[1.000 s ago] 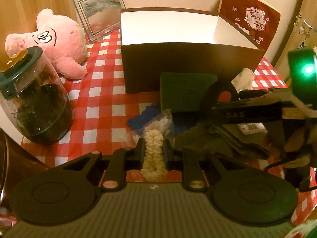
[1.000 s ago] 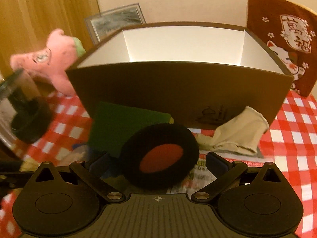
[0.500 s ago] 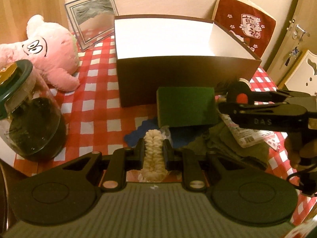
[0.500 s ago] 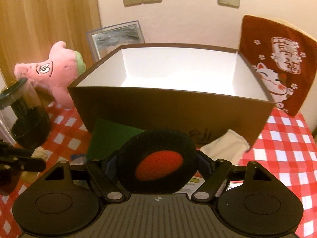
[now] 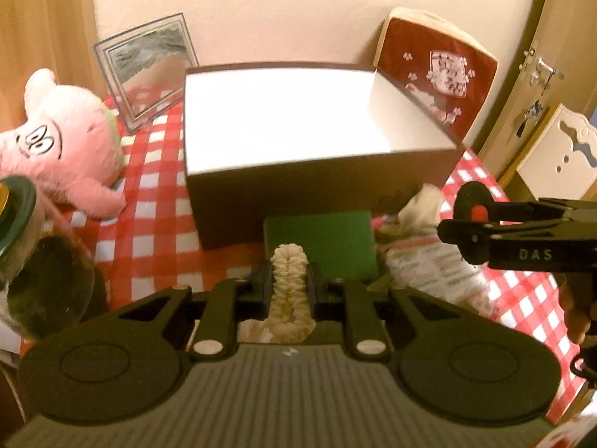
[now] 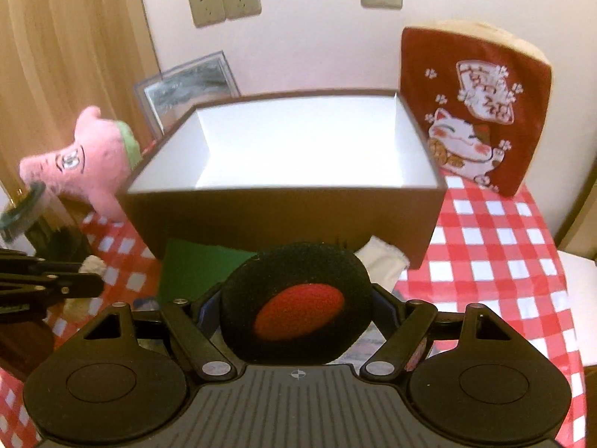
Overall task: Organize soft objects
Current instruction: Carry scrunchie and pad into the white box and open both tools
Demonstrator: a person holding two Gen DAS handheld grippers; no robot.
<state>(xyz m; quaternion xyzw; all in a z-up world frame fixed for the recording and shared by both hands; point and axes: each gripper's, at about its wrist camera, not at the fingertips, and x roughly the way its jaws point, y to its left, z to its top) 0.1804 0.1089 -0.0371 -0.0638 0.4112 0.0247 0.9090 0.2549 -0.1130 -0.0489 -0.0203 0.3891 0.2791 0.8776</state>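
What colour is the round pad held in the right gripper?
Black with a red oval centre; the round pad shows best in the right wrist view.

Probably home: checked tablecloth (image 6: 496,246), plush toy (image 5: 63,145)

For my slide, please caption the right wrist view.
Right gripper clamps a black-and-red pad before the open box.

The right gripper (image 6: 296,308) has just been closing; its jaws clamp a black round pad with a red centre (image 6: 296,315) from both sides. Directly beyond stands the open brown box (image 6: 283,212), white inside, on the red-checked tablecloth (image 6: 496,254). A green sponge (image 6: 197,268) and a white cloth (image 6: 384,261) lie against the box front wall.
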